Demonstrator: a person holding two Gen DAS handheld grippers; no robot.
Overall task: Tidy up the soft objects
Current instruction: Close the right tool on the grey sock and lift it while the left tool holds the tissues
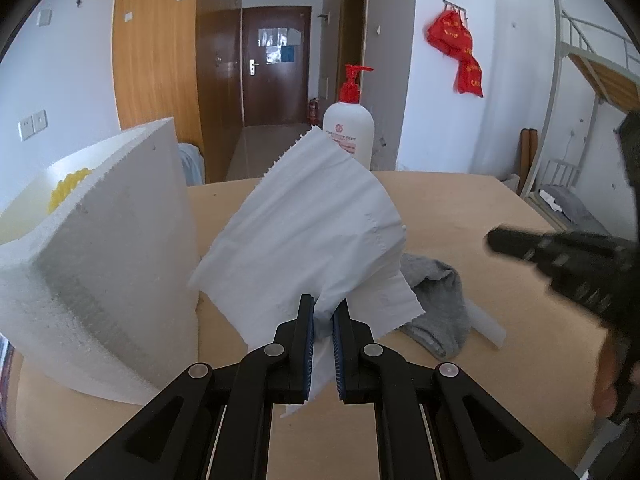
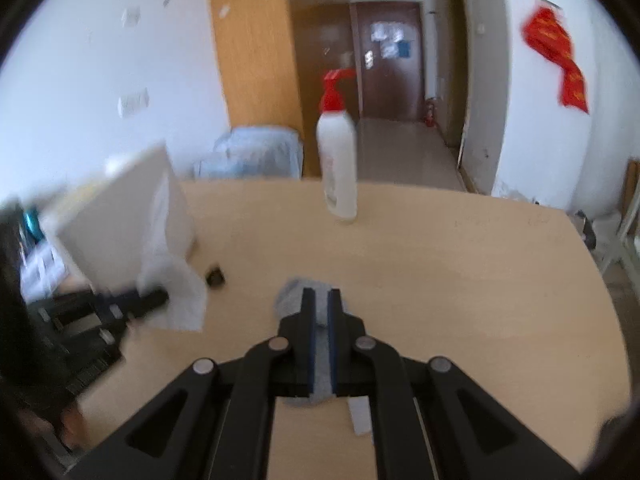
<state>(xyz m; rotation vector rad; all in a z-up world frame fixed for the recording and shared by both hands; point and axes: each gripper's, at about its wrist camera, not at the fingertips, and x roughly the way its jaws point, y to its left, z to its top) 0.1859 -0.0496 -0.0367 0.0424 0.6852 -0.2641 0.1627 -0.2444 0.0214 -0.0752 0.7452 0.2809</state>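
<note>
My left gripper (image 1: 323,309) is shut on a white paper tissue (image 1: 308,216) and holds it up above the wooden table (image 1: 480,208), next to a white foam box (image 1: 108,248). A grey sock (image 1: 436,300) lies on the table just right of the tissue. In the right wrist view my right gripper (image 2: 321,294) is shut on the grey sock (image 2: 294,294), which lies between the fingers on the table (image 2: 460,280). The tissue (image 2: 176,292) and left gripper (image 2: 140,300) show at the left there, blurred. The right gripper shows at the right of the left wrist view (image 1: 560,256).
A white pump bottle with a red top (image 1: 349,124) stands at the table's far edge, also in the right wrist view (image 2: 338,164). The foam box (image 2: 124,224) holds yellow items (image 1: 66,190). A small black object (image 2: 215,274) and a white strip (image 2: 360,414) lie on the table.
</note>
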